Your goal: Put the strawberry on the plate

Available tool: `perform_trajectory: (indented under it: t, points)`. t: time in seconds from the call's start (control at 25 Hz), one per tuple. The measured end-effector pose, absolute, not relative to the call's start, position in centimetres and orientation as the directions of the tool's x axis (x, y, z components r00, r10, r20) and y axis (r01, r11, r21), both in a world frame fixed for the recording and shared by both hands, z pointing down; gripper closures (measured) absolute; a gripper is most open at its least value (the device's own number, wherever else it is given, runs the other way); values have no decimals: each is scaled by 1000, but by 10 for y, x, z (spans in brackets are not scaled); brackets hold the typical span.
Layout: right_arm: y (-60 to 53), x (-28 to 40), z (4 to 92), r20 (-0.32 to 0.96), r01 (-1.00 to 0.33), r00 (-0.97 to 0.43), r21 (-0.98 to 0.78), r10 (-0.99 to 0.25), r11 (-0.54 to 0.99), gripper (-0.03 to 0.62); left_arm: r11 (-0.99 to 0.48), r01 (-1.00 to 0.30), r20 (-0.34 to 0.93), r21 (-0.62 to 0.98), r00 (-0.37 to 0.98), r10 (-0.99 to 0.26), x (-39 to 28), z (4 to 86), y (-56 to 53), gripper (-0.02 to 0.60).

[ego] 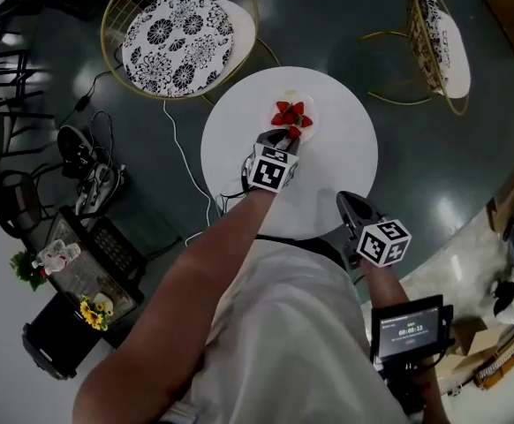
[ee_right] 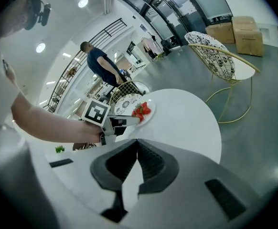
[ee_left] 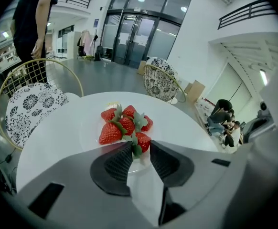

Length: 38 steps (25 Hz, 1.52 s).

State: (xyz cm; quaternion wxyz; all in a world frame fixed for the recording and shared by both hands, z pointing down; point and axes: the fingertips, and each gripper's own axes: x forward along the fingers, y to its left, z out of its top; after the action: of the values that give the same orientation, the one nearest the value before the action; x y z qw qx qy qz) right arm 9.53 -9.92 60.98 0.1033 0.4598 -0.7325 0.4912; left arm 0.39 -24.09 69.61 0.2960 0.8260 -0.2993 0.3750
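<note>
A white plate (ee_left: 89,128) sits toward the far side of the round white table (ego: 328,175) and holds a small pile of red strawberries (ego: 291,113). My left gripper (ee_left: 141,147) reaches over the plate's near rim. Its jaws stand a little apart, closed on the nearest strawberry (ee_left: 143,140), whose green leaves hang between the pads. That berry rests against the pile. My right gripper (ego: 345,200) hangs over the table's near right edge, well away from the plate, shut with nothing in it (ee_right: 136,143). The right gripper view shows the left gripper (ee_right: 137,119) beside the strawberries (ee_right: 142,110).
Two gold wire chairs with black-and-white cushions stand beyond the table, one at the far left (ego: 182,29) and one at the far right (ego: 442,38). A person (ee_left: 34,23) stands behind the left chair. Cables (ego: 94,162) and boxes lie on the floor.
</note>
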Motion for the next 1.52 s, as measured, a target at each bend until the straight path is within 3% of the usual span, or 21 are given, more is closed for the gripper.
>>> perform_trajectory:
  t: [0.32,0.96,1.52]
  points:
    - [-99,96,613,601,-775,-543,-627,-587,75,586,-671,-721,837,173,466,-285,6,701,-245,462]
    - [-94,94,607,625,-792,-526,-608,-577,64,586,-680,-705,836,200,485,-257,-15,692,-226,462]
    - [-116,79,591,545,-764,-600,-607,-586,217,586,-666,-716,800,211,518,-303,-40,657,-181,463]
